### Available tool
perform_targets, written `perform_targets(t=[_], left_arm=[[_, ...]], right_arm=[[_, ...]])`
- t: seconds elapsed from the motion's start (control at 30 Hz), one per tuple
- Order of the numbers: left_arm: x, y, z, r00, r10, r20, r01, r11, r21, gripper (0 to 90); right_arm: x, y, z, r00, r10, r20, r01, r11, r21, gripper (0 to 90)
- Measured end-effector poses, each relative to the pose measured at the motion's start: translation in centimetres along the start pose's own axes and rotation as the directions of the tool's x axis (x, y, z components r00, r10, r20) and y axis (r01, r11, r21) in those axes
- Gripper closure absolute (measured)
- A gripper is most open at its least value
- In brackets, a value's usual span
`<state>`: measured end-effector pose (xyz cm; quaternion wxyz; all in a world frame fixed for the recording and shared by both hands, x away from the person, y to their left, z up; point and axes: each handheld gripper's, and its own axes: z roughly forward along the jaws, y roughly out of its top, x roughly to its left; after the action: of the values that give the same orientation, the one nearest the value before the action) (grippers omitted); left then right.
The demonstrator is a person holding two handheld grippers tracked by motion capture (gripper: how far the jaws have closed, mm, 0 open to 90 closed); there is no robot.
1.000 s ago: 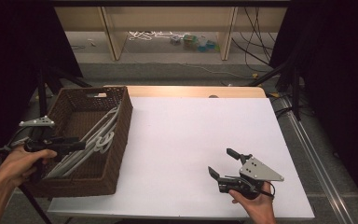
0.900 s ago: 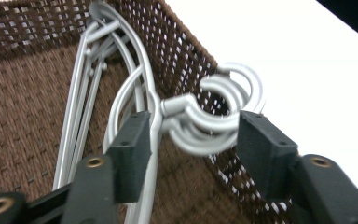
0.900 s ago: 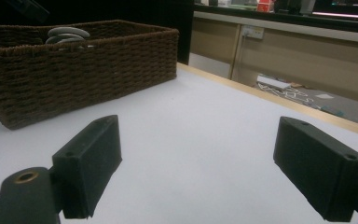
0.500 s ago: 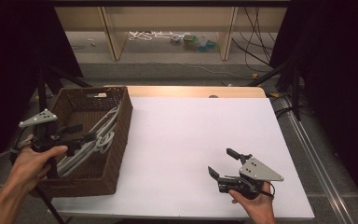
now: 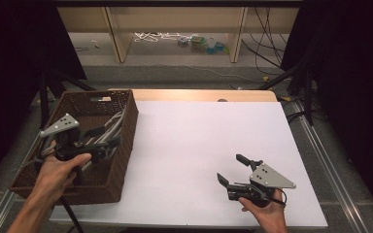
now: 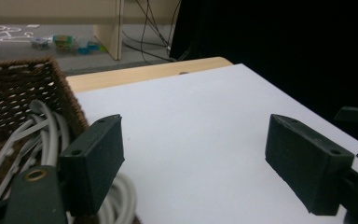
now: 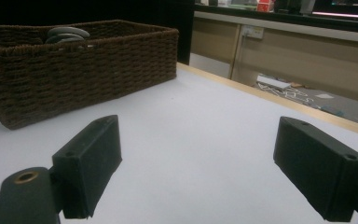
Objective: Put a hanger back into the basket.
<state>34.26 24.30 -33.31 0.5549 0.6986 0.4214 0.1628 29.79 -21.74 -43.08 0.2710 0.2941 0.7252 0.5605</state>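
Left gripper (image 5: 108, 141) has lifted and swung right over the last second: a second ago it sat low inside the dark brown woven wicker basket (image 5: 121, 160), now it hangs above the basket's right-hand wall, pointing toward the white tabletop (image 5: 199, 141). Its fingers (image 6: 95, 161) are spread wide with nothing between them, so it came up empty. Judgement: either a missed pick or a repositioning; the hangers are no closer to being out.

Pale grey plastic clothes hangers (image 5: 110, 127) are all in the basket, a loose stacked bundle leaning along its right side, tops toward the far end. In the left gripper view the hangers' (image 6: 51, 135) curved bars lie just below and left of the near finger, not touched. Exact count can't be told, they overlap.

Right gripper (image 5: 232, 169) hasn't moved: rests at the near right part of the tabletop, held in the person's right hand (image 5: 264, 211), fingers (image 7: 91, 158) released wide, holding nothing. It looks across bare white surface to the basket's (image 7: 74, 70) side, with hanger tops (image 7: 67, 32) poking above the rim.

Only the basket sits on the tabletop, at its left edge.
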Motion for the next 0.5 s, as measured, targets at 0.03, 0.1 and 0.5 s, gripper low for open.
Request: perform_targets(t=[0.03,0.1,0.5], left_arm=[[-0.4,-0.1,0.2,1.0,-0.006,0.003,0.006,0.9999,-0.009,19.0],[-0.8,-0.2,0.6,0.9999,0.004,0.01,-0.004,1.0,-0.006,18.6],[-3.7,-1.1,2.9,0.996,0.046,0.077,-0.043,0.9986,-0.03,16.5]], right_arm=[[0.0,0.0,0.0,1.0,0.001,0.0,-0.001,1.0,0.002,15.8],[0.0,0.0,0.0,1.0,0.006,-0.003,-0.006,1.0,0.007,15.9],[0.1,0.0,-0.1,0.9997,0.021,-0.012,-0.021,1.0,0.009,15.9]])
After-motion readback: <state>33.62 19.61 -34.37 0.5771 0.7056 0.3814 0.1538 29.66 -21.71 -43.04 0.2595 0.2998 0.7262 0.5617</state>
